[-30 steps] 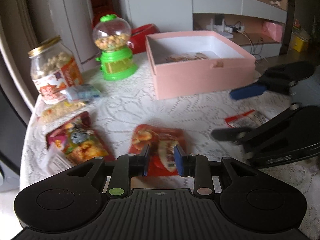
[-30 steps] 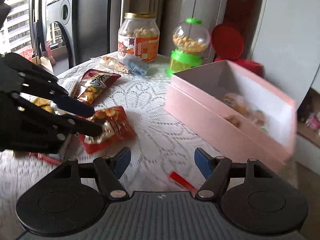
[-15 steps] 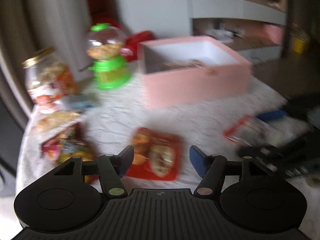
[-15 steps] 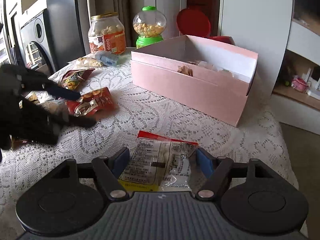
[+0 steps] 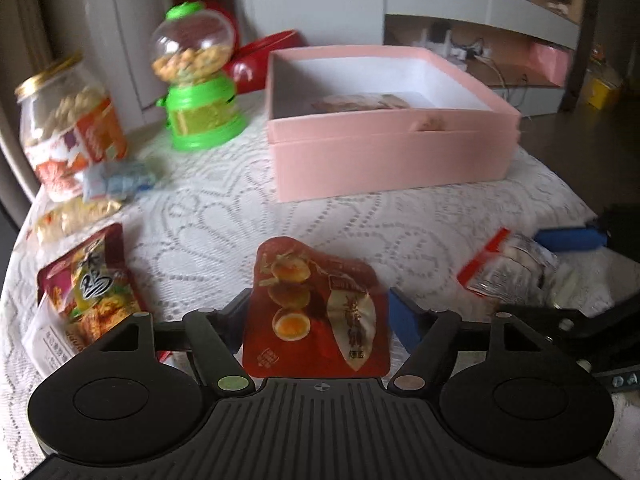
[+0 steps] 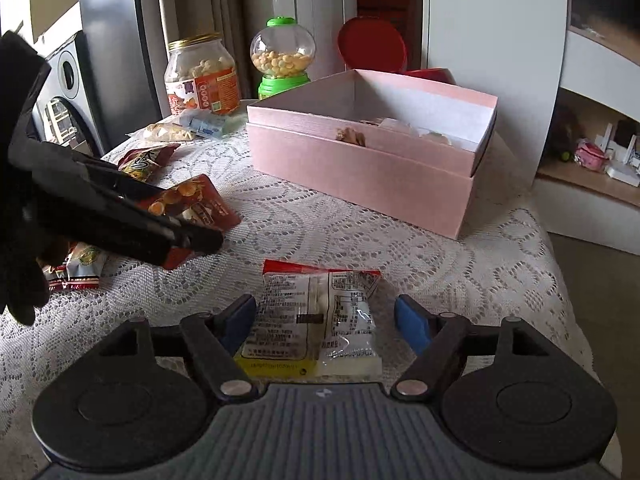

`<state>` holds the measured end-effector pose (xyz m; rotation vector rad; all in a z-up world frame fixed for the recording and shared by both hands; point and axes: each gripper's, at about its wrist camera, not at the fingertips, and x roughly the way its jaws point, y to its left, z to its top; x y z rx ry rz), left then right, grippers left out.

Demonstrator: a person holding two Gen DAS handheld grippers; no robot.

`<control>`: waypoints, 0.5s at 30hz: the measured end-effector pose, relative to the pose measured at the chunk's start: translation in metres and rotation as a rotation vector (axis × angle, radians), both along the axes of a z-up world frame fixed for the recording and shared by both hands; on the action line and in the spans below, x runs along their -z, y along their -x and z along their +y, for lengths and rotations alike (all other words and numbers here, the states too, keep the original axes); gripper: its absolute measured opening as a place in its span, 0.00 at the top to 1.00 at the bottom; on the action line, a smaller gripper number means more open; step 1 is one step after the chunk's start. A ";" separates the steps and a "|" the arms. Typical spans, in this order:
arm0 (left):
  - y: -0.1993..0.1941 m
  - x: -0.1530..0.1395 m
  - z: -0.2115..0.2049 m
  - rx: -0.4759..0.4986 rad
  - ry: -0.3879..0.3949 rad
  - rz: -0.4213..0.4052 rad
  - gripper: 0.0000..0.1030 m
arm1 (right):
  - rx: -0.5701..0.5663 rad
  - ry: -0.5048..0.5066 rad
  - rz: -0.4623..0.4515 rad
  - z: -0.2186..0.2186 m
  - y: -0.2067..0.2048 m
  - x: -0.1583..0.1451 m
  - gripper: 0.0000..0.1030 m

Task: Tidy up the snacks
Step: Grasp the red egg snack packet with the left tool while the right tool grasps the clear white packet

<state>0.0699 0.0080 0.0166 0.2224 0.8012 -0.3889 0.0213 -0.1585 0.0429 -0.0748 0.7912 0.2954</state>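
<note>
While both grippers point down at the lace-covered surface (image 6: 400, 240), each has a snack packet lying between its fingers. The left gripper (image 5: 318, 316) has its jaws apart and opening, with the red egg-snack packet (image 5: 316, 308) between them; the packet's edges sit just beside the blue pads, and I cannot tell whether the left pad touches it. In the right wrist view that same left gripper (image 6: 188, 224) reaches in from the left edge over the red packet (image 6: 196, 204), held by a black-gloved hand (image 6: 20, 216).

The right gripper (image 6: 326, 320) also has its jaws apart and opening, with the clear packet with a red top strip (image 6: 320, 316) flat on the surface between them, a gap showing beside the right pad. From the left wrist view this clear packet (image 5: 516, 276) lies toward the right edge of the surface, blurred, with the right gripper's blue finger (image 5: 568, 238) beside it.

The open pink box (image 5: 392, 152) stands toward the far side of the surface, with a few items inside. Near the far left corner stand a green candy dispenser (image 5: 196, 80) and a gold-lidded jar (image 5: 68, 124). More snack packets (image 5: 92, 284) lie along the left edge.
</note>
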 end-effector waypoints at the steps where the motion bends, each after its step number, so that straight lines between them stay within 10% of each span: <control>1: 0.003 0.001 0.000 0.002 0.016 0.000 0.26 | 0.004 0.002 0.000 0.001 -0.002 0.000 0.24; 15: 0.021 0.000 -0.006 -0.115 0.050 0.010 0.26 | -0.021 0.019 0.019 0.005 -0.010 0.002 0.14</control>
